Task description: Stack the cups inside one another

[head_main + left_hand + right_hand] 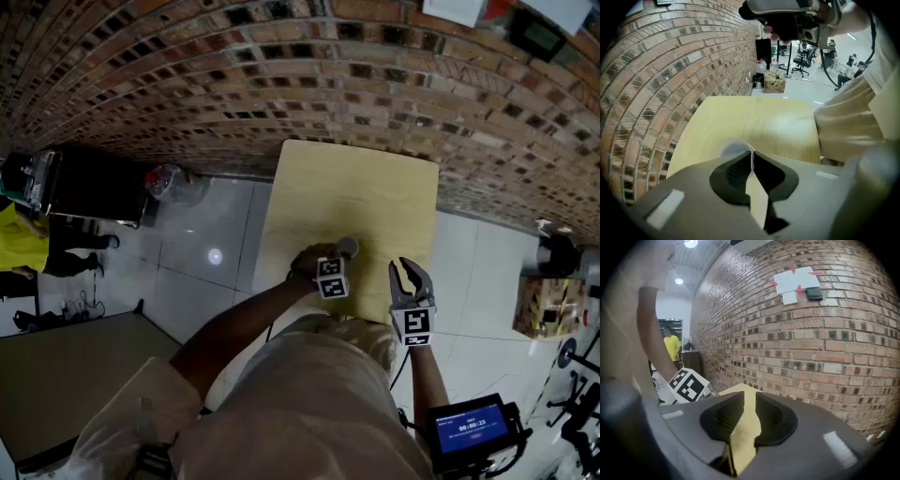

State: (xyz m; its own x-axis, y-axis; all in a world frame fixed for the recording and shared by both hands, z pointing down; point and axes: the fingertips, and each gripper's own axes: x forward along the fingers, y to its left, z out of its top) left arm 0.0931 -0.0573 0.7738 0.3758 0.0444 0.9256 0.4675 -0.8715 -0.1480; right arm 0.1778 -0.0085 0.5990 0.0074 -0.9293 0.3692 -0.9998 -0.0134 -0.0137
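At the near edge of the bench (754, 117), the left claw (751, 161) points steeply down, pressed together on the thin wall of a cup (733, 149) standing directly beneath it. The right claw (746, 411), slightly spread and empty, hovers beside, farther from the cup.

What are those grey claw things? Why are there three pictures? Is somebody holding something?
A person holds a claw tool, called a gripper, in each hand. One picture comes from a camera on the person's head, looking down. The other two come from cameras riding on the grippers, looking along their jaws. Below is a small wooden table beside a brick wall. The left gripper pinches the thin rim of a pale cup; I can't tell whether the cup touches the table. The right gripper is open and holds nothing.
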